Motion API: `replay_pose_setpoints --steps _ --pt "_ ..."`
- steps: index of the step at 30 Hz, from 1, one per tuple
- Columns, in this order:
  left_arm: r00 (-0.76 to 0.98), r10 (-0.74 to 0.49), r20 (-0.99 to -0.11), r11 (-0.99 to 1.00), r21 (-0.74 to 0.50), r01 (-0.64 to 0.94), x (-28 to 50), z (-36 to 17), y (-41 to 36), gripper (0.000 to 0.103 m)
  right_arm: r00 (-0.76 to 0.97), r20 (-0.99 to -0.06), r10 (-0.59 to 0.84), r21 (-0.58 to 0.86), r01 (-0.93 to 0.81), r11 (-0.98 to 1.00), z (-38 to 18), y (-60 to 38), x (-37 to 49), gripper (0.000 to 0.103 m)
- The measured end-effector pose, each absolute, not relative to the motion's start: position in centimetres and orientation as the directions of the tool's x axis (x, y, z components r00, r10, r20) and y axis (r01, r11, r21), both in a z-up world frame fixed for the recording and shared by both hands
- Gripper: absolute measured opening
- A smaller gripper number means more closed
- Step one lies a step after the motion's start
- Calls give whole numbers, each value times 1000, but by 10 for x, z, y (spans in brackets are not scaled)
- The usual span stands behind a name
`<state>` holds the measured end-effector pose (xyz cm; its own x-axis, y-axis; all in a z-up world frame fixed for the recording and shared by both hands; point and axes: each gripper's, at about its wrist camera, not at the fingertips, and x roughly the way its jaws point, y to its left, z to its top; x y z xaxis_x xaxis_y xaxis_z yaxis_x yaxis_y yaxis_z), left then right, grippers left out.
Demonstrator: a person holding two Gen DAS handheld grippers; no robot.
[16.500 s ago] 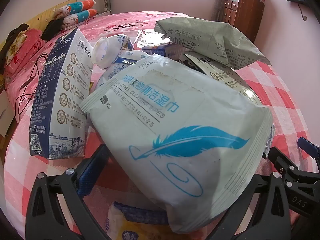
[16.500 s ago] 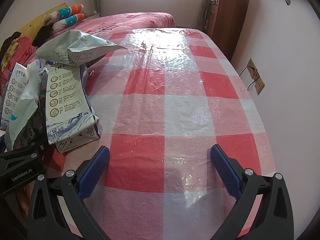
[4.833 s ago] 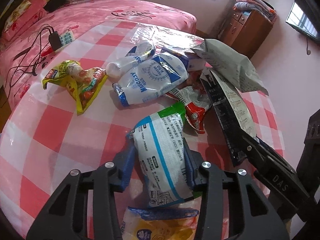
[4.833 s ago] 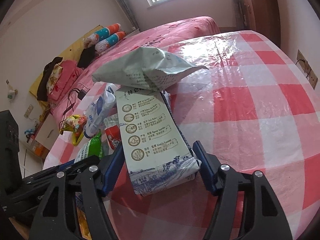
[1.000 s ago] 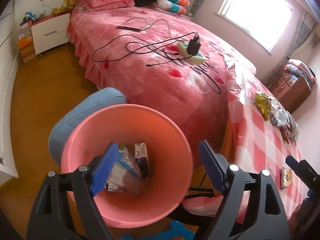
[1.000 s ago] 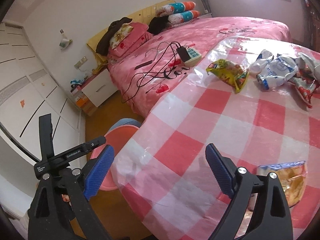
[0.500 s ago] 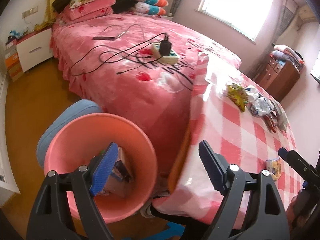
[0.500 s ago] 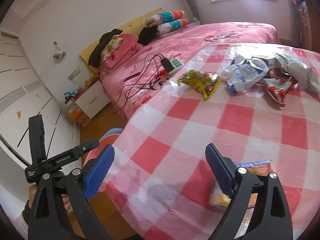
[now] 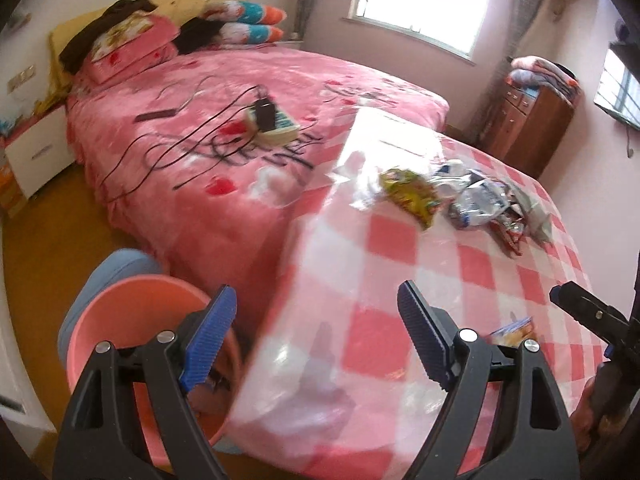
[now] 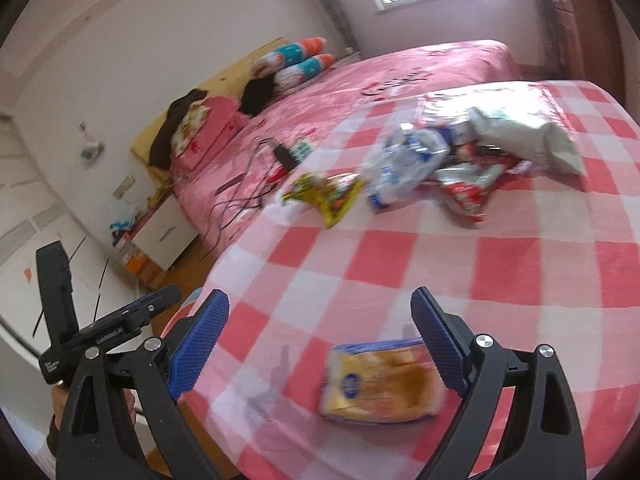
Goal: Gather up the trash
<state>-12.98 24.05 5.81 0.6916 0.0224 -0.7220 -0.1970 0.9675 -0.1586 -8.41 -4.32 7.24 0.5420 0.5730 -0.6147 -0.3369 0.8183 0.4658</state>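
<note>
Pink bin (image 9: 132, 320) sits on the floor at the table's (image 9: 460, 280) near-left corner, handy for drops. Left gripper (image 9: 316, 336) and right gripper (image 10: 320, 340) both gape wide, empty. Snack packet (image 10: 380, 384) lies near; other wrappers (image 10: 440, 164) far right.

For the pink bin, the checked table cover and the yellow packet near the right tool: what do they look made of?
Pink bin: probably moulded plastic, with a smooth, thin, evenly coloured wall and a matte look.
Checked table cover: likely cloth under a clear plastic film; glare and wrinkles show near the far end.
Yellow packet: looks like glossy printed plastic film, though blur hides detail.
</note>
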Motion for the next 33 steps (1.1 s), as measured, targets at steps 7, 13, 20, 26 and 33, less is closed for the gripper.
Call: replay_pose_setpoints --steps 7,13,20,26,33 --pt "725 -31 -689 981 -160 -110 -81 74 202 83 601 -640 479 424 -244 872 87 -94 -50 91" --pt "711 -85 -698 978 -196 -76 -37 64 183 83 634 -653 414 369 -211 905 104 -128 -3 91" --pt "678 -141 -721 958 -272 -90 -1 41 177 83 623 -673 399 349 -207 914 113 -127 73 91" --pt "663 -150 -733 923 -344 -172 27 24 186 82 577 -709 405 332 -234 914 106 -103 137 91" --pt "666 -152 -730 897 -385 -217 50 16 191 76 495 -794 353 264 -242 934 71 -80 184 91"
